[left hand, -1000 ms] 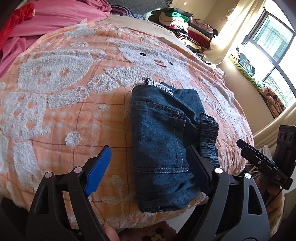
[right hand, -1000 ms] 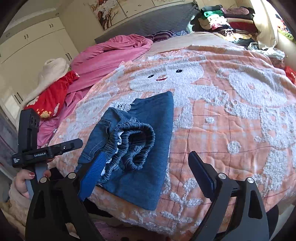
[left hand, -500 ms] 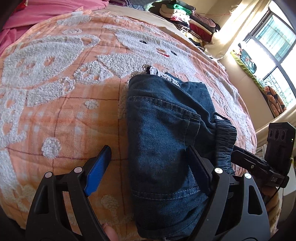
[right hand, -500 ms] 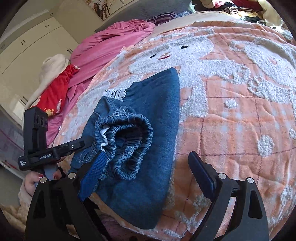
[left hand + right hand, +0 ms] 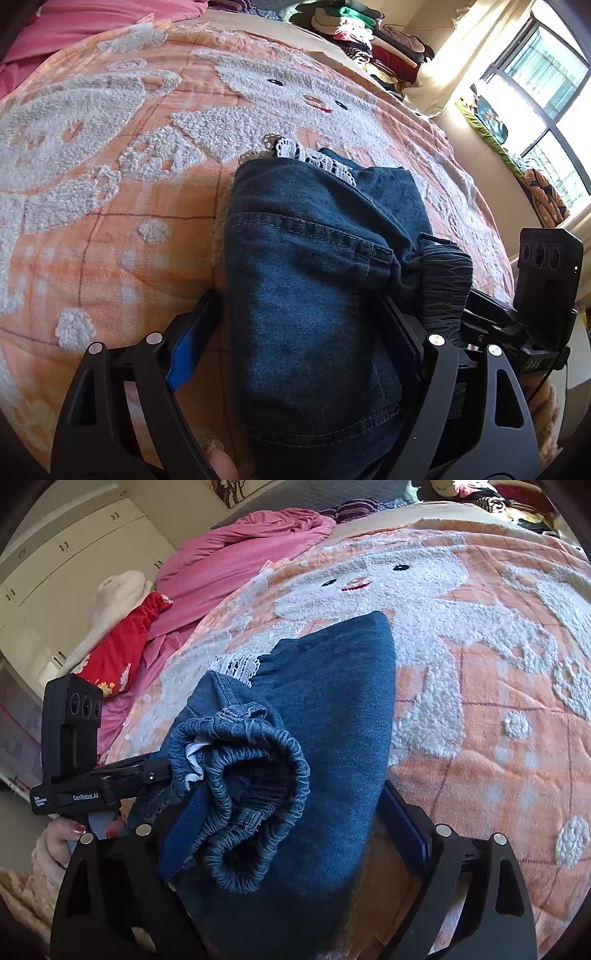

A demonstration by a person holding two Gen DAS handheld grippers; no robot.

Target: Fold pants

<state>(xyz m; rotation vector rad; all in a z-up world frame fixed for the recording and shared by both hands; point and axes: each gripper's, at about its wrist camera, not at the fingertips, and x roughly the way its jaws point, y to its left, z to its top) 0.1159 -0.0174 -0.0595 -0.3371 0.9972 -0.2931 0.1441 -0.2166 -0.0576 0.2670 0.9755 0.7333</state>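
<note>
Folded blue denim pants (image 5: 306, 266) lie on the orange blanket near the bed's front edge, white lace trim (image 5: 314, 157) at the far end. In the right wrist view the pants (image 5: 332, 701) show their bunched elastic waistband (image 5: 251, 775) on top. My left gripper (image 5: 295, 325) is open, its fingers straddling the near end of the pants. My right gripper (image 5: 295, 808) is open too, its jaws on either side of the waistband end. Each gripper shows in the other's view, the right one (image 5: 517, 328) and the left one (image 5: 96, 782).
The orange blanket with white bear pattern (image 5: 110, 166) covers the bed. Pink bedding (image 5: 240, 554) and a red cloth (image 5: 122, 642) lie at the bed's far side. A clothes pile (image 5: 369, 37) sits by the window (image 5: 546, 74). White cabinets (image 5: 55, 561) stand behind.
Both grippers have moved forward onto the pants, from hovering short of them to straddling the near end. The pants have stayed in place.
</note>
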